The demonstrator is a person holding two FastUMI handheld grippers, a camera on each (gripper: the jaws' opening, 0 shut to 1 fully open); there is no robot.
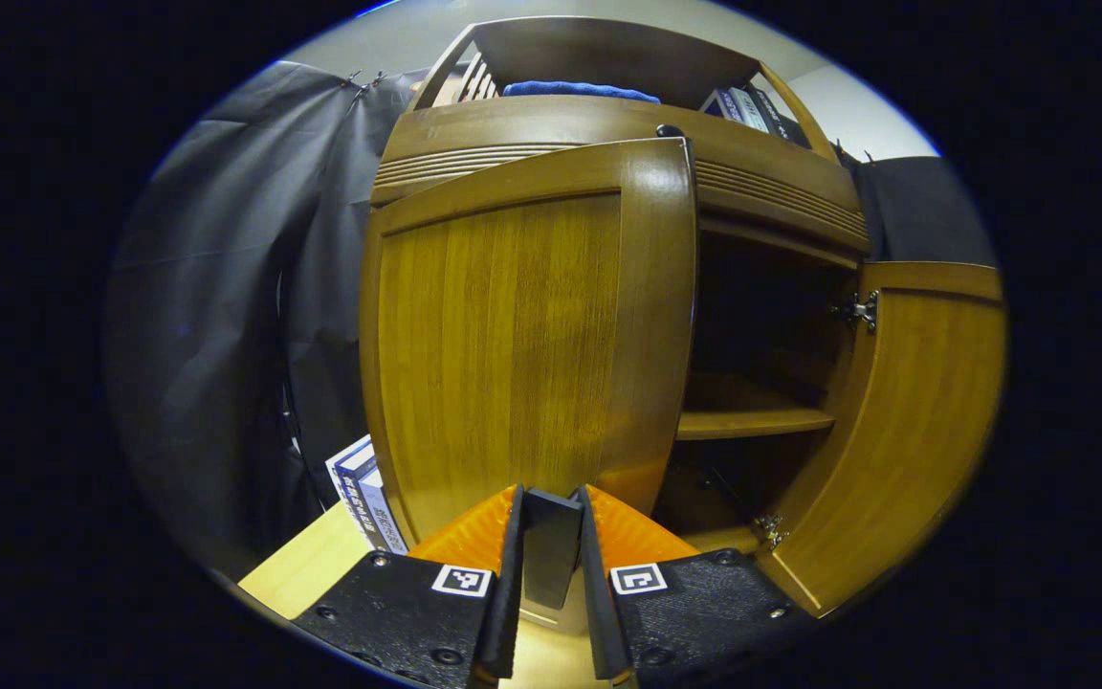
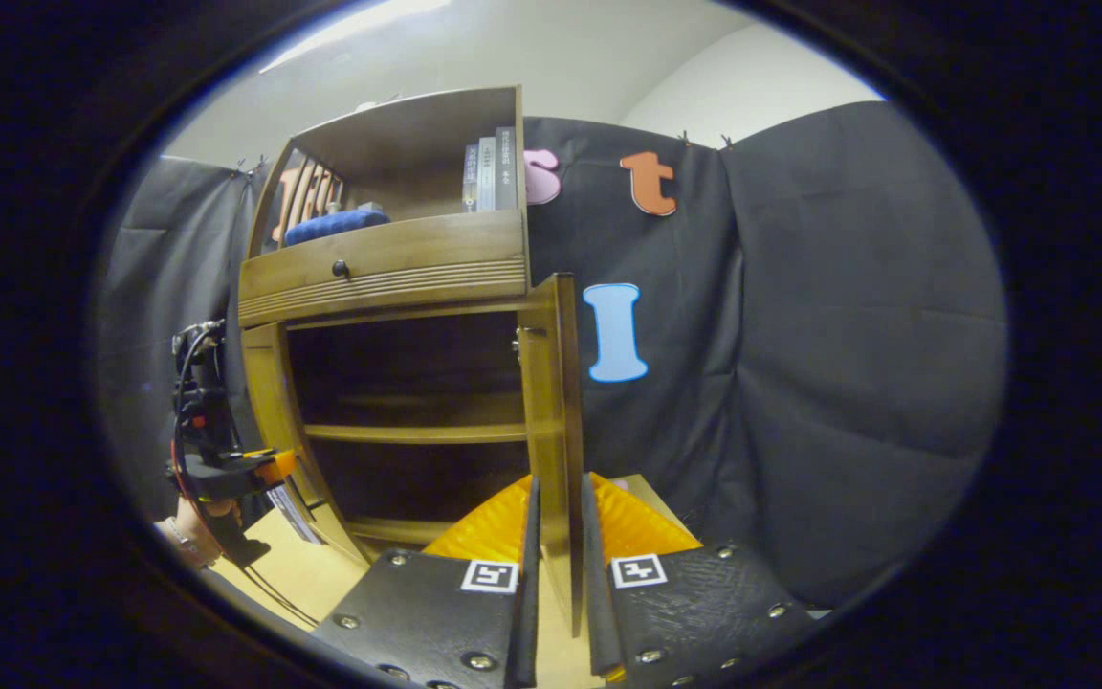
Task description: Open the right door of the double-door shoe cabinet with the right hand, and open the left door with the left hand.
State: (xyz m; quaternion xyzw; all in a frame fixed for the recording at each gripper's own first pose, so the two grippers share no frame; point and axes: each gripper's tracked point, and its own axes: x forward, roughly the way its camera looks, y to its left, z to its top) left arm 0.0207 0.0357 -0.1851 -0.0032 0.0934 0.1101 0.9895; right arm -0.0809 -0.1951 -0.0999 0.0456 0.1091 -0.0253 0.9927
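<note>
Closest in the left gripper view, the left gripper (image 1: 551, 545) has its two fingers closed onto a dark handle (image 1: 551, 555) at the lower edge of the left door (image 1: 513, 344), which stands partly swung out from the shoe cabinet (image 1: 608, 124). Books (image 1: 364, 488) lean beside the cabinet's foot on the pale table (image 1: 302, 565). In the right gripper view, the right gripper (image 2: 556, 574) pinches the edge of the right door (image 2: 551, 402), swung fully open and seen edge-on. Behind it the dark interior shows a shelf (image 2: 417, 433); whether anything sits inside is hard to tell. Above are a drawer knob (image 2: 341, 269), a blue cloth (image 2: 336, 226) and upright books (image 2: 489, 172)
</note>
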